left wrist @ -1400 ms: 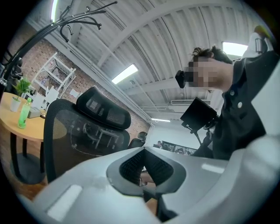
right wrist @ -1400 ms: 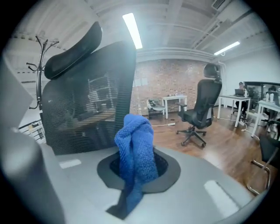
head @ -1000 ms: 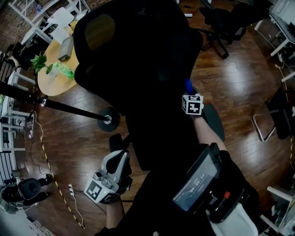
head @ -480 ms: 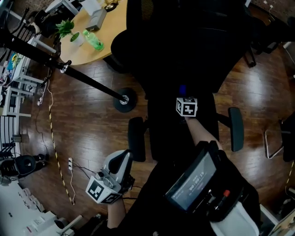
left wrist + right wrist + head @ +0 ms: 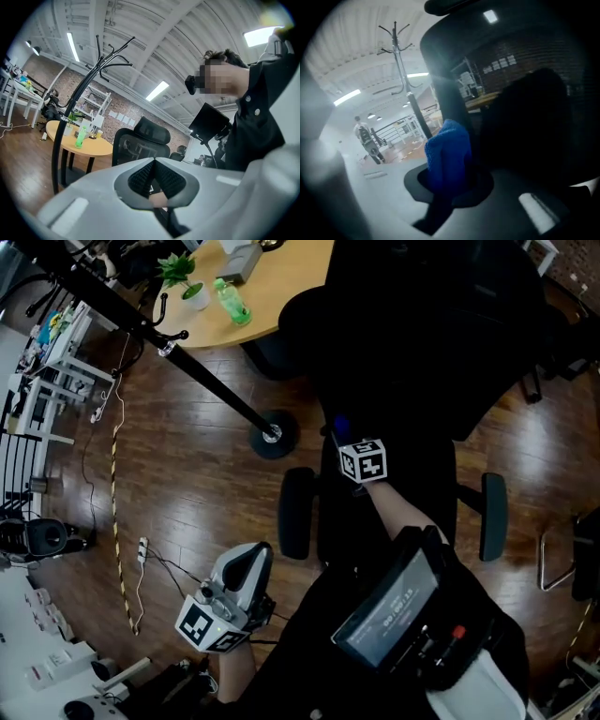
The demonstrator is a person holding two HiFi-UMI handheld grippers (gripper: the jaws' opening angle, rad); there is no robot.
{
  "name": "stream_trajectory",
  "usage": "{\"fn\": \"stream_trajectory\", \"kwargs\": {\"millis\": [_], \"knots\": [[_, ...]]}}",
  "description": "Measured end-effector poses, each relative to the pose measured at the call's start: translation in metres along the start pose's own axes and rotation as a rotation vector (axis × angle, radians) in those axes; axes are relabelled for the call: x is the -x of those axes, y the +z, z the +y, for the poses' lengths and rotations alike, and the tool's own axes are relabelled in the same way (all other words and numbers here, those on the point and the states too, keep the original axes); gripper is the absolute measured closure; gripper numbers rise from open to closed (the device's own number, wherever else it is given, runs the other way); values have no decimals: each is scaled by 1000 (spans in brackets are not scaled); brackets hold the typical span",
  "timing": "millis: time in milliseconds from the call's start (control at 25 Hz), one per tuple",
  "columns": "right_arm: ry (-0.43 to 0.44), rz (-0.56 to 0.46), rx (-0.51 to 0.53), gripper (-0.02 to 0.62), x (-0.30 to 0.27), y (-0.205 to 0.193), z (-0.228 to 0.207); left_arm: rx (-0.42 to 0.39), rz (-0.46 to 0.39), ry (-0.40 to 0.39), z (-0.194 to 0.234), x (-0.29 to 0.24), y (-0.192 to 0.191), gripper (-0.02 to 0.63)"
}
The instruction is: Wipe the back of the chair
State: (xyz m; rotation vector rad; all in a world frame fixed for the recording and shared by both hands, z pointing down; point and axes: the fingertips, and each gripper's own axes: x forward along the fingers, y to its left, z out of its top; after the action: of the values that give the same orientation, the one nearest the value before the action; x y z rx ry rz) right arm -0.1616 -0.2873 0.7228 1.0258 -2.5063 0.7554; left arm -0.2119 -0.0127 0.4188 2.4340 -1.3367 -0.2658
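— Chair back?

— Black, upright, dead ahead in the head view. Fills most of the right gripper view too. One armrest lower left, the other lower right.

— Anything readable?

— Only square black-and-white markers on both grippers' cubes. Lines of print on the chest-mounted screen, too small to read.

— Right gripper?

— Clamped on a bunched blue cloth, jaws nearly together around it. Cloth right at the chair back's edge; actual contact hard to judge.

— Left gripper?

— Held low, well apart from the chair. Jaws closed pad to pad, nothing between them.

— Further out?

— Round wooden table beyond the chair, with a green bottle and a potted plant. Black coat stand leaning across the view, base on the wood floor near the left armrest.
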Motion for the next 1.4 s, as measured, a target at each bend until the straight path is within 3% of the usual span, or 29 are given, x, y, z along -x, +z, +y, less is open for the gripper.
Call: {"fn": "stream_trajectory", "kwargs": {"millis": [160, 320, 440, 720, 960, 1160, 1400], "knots": [[168, -118, 15, 566, 15, 55, 65, -17, -28, -18, 1, 4, 6, 603], [291, -229, 68, 566, 91, 99, 117, -41, -57, -83, -10, -7, 16, 603], [330, -306, 104, 566, 157, 126, 136, -64, -80, -162, -23, -28, 25, 603], [306, -478, 219, 568, 299, 141, 155, -72, -94, -357, -66, -75, 22, 603], [245, -571, 229, 568, 366, 147, 150, -66, -108, -459, -106, -96, 23, 603], [242, -614, 223, 568, 389, 145, 154, -71, -84, -492, -120, -92, 13, 603], [254, -600, 217, 568, 388, 140, 159, -55, -96, -470, -120, -82, 13, 603]]}}
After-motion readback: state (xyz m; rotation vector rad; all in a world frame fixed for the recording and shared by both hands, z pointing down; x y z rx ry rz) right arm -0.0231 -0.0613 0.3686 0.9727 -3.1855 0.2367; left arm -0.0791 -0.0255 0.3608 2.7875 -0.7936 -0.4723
